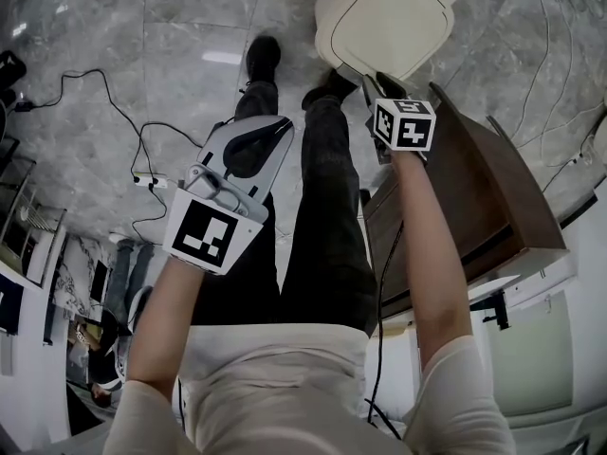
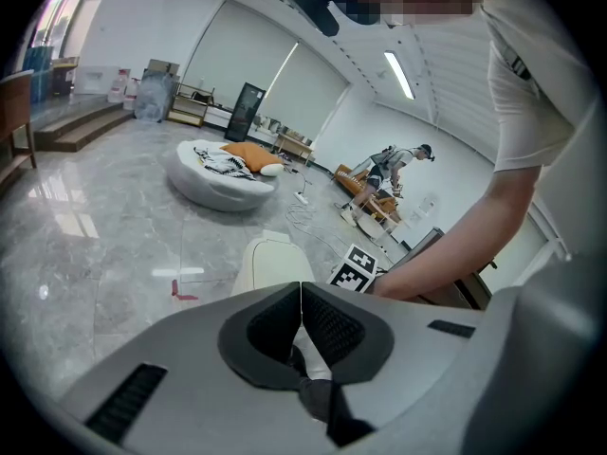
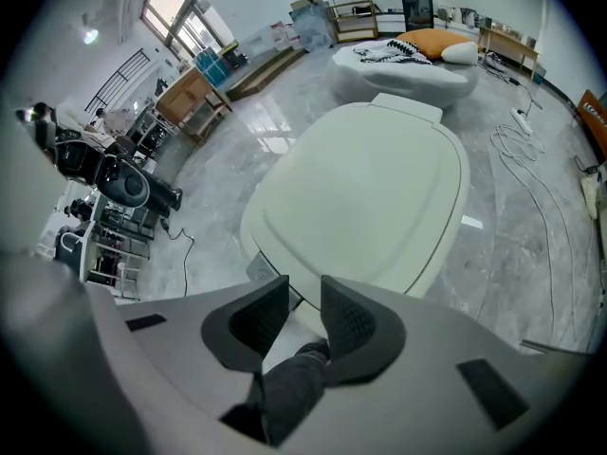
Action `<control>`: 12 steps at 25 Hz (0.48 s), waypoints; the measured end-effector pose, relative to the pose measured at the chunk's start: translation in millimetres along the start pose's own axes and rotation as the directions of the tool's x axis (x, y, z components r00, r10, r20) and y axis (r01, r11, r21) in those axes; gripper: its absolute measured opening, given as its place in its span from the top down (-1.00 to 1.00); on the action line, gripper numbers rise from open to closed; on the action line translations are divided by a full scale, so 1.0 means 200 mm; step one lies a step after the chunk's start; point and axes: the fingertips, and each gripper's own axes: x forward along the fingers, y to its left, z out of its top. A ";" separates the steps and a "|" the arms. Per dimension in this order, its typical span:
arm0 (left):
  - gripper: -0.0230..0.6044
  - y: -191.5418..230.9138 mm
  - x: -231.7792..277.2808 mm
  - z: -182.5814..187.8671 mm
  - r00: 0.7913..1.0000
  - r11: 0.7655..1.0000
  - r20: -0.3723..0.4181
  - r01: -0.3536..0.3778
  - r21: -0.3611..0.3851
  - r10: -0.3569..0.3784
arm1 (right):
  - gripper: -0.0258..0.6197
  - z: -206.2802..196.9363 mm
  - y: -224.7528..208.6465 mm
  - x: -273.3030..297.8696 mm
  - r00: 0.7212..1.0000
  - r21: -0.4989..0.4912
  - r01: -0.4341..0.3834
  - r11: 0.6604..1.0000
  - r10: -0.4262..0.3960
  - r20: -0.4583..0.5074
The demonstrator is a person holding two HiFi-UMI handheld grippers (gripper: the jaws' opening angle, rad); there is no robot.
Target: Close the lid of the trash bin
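The trash bin's cream lid (image 1: 384,17) lies at the top of the head view, its broad face turned towards me. It fills the middle of the right gripper view (image 3: 365,192). My right gripper (image 1: 375,81) hangs over the lid's near rim, pointing steeply down. In its own view the right gripper (image 3: 303,287) has its jaws a narrow gap apart, with the rim just past the tips. I see no pad pressing on the rim. My left gripper (image 1: 270,126) is held over the person's legs, away from the bin. Its jaws (image 2: 301,287) are shut on nothing.
A brown wooden cabinet (image 1: 488,192) stands right of the bin, beside my right arm. The person's dark trousers and shoes (image 1: 263,55) are just left of the bin. Cables (image 1: 119,112) and a power strip (image 1: 152,180) lie on the marble floor at left. A beanbag (image 2: 220,173) sits farther off.
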 end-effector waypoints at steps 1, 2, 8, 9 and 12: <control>0.87 -0.01 -0.01 0.00 1.000 1.000 -0.003 0.000 0.001 0.000 | 0.60 0.00 0.01 -0.01 1.000 -0.002 0.001 1.000 -0.001 0.001; 0.87 -0.01 -0.02 -0.01 1.000 1.000 -0.005 -0.001 0.002 0.001 | 0.60 0.01 0.02 -0.03 1.000 -0.006 0.004 1.000 -0.004 0.005; 0.87 -0.02 -0.11 0.06 1.000 0.998 0.010 -0.007 0.056 0.006 | 0.63 0.12 0.11 -0.18 0.998 -0.048 0.006 0.999 -0.003 0.059; 0.87 -0.03 -0.13 0.08 1.000 0.998 0.014 -0.007 0.065 0.006 | 0.65 0.14 0.13 -0.21 0.998 -0.054 0.010 0.998 -0.007 0.068; 0.87 -0.06 -0.18 0.15 1.000 0.996 0.027 -0.008 0.089 0.005 | 0.70 0.18 0.15 -0.32 0.996 -0.062 0.024 0.998 -0.018 0.093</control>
